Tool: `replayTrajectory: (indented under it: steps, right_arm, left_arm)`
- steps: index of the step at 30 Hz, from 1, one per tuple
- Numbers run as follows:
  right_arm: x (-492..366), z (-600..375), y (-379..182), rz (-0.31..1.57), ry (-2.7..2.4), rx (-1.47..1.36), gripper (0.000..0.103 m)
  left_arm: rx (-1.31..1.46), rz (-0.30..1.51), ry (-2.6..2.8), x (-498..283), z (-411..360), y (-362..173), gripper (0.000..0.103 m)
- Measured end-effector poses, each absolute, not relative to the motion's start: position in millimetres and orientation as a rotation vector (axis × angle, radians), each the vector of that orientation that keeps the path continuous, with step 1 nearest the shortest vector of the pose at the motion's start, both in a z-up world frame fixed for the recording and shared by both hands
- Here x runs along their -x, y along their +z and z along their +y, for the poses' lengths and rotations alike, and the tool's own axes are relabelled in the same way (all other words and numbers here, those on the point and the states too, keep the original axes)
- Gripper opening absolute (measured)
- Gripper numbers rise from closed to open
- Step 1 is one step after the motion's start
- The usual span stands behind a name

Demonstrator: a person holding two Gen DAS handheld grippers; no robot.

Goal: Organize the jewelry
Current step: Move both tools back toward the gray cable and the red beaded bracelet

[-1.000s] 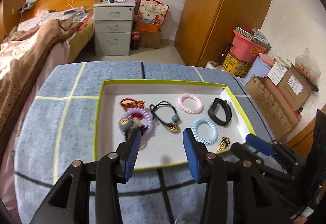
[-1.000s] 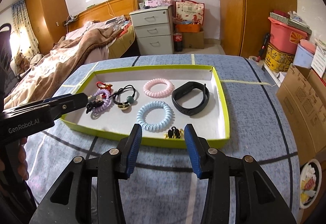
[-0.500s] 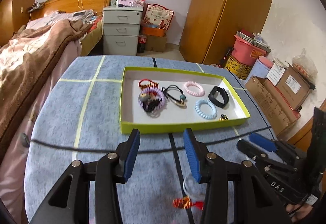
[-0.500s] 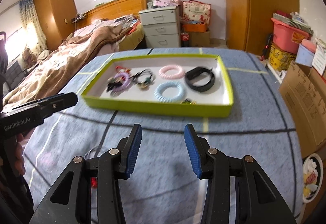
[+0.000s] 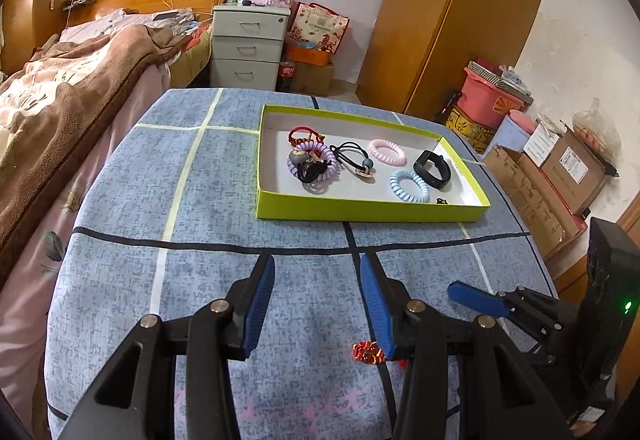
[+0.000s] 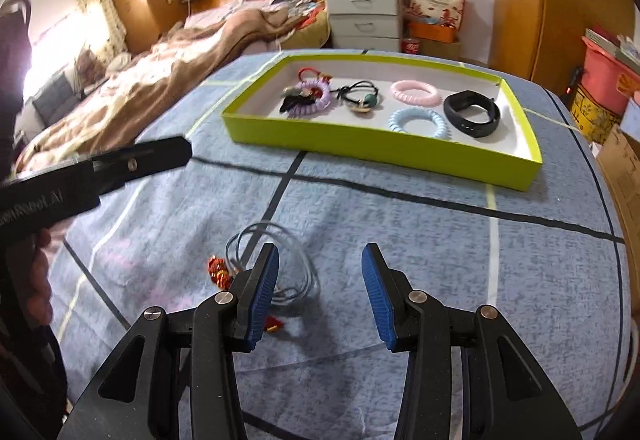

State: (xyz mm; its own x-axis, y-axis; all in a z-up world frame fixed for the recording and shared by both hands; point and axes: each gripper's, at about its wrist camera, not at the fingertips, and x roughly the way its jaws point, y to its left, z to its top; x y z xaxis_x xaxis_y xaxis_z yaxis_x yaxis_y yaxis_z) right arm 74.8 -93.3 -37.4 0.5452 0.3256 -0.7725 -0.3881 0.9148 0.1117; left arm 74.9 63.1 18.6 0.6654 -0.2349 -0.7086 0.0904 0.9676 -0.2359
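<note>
- Left wrist view: the left gripper (image 5: 317, 298) is hanging over the near part of the blue checked table (image 5: 160, 200), its tongs standing wide with nothing between them. A green-rimmed tray (image 5: 360, 210) is sitting toward the far right of the table, holding a purple coil tie (image 5: 316, 160), a pink coil tie (image 5: 387, 151), a light blue coil tie (image 5: 409, 185), a black band (image 5: 433, 168) and other small pieces. A red and gold ornament (image 5: 367, 353) is lying on the cloth by the near edge, half hidden behind the right-hand finger.
- Right wrist view: the right gripper (image 6: 319, 290) is hovering over the same near edge, tongs wide and empty. A clear bangle (image 6: 276, 268) with the red and gold ornament attached is lying on the table, partly behind the left-hand finger and outside the jaws.
- Step in hand, as judged: the person is lining up on the last loose piece outside the tray. The next move calls for shifting the right gripper toward the bangle, straddling its rim, closing, then carrying it to the tray.
</note>
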Motion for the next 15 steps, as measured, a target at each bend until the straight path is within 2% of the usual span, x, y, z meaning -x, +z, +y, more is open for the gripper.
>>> replayTrajectory:
  steps: [15]
  right_arm:
    - [-77.9, -118.0, -45.9, 0.928, 0.237, 0.129, 0.044]
  left_arm:
    - [0.188, 0.837, -0.193, -63.6, 59.4, 12.9, 0.047]
